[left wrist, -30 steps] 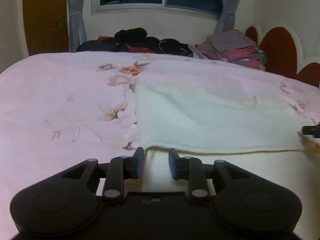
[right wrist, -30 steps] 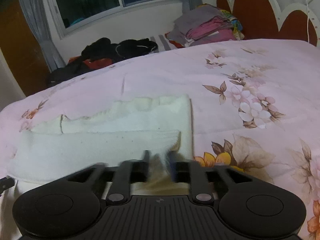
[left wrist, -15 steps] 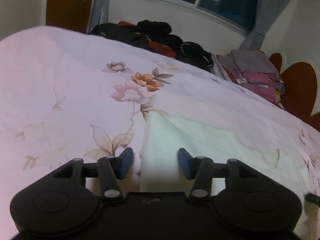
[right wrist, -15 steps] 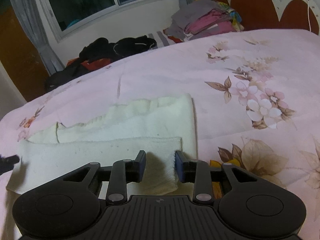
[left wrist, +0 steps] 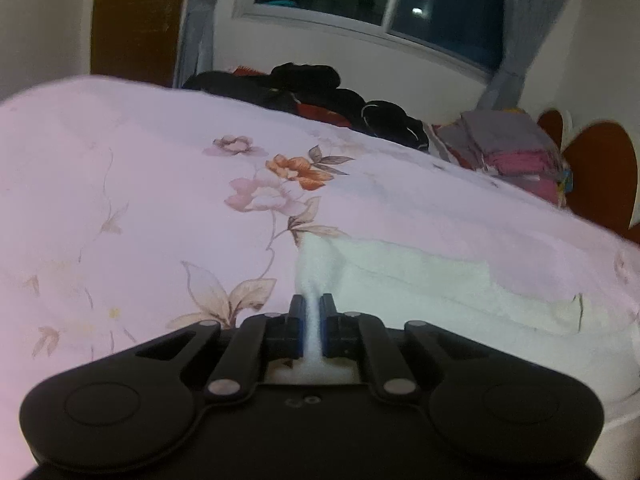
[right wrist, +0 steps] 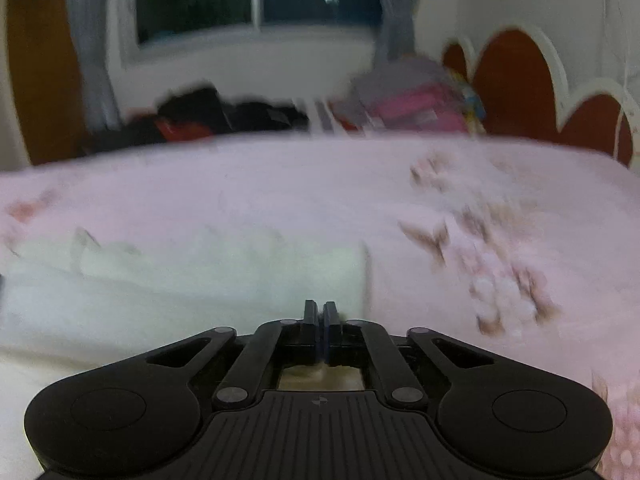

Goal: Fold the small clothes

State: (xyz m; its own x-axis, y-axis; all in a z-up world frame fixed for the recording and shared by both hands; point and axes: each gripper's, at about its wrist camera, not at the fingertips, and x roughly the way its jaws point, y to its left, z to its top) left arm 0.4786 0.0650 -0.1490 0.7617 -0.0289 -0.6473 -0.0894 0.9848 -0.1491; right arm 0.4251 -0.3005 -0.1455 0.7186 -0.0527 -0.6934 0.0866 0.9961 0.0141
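The white garment [left wrist: 420, 280] lies flat on the pink floral bedspread [left wrist: 140, 200], already doubled over lengthwise, with its near edge toward both grippers. Half a second ago the left gripper [left wrist: 312, 312] stood spread over the garment's left corner; now its jaws are closing, and a ridge of white cloth stands pinched up between them. The right gripper [right wrist: 319, 316], which straddled the right corner with a gap, is now pressed together at that corner; the view is blurred, and whether cloth sits between the pads I cannot tell, though cloth shows just under them. With both near corners taken, or nearly so, the next fold probably can begin: lifting the near edge and carrying it across. A weak hold on the right would let that corner drop and skew the fold.

Counted: one white garment in hand, two grippers, one bedspread. At the far edge of the bed lie one heap of dark clothes [left wrist: 320, 96] and one stack of folded clothes [left wrist: 512, 148]. Beyond them are one window [left wrist: 380, 0] and one scalloped headboard [right wrist: 532, 80].
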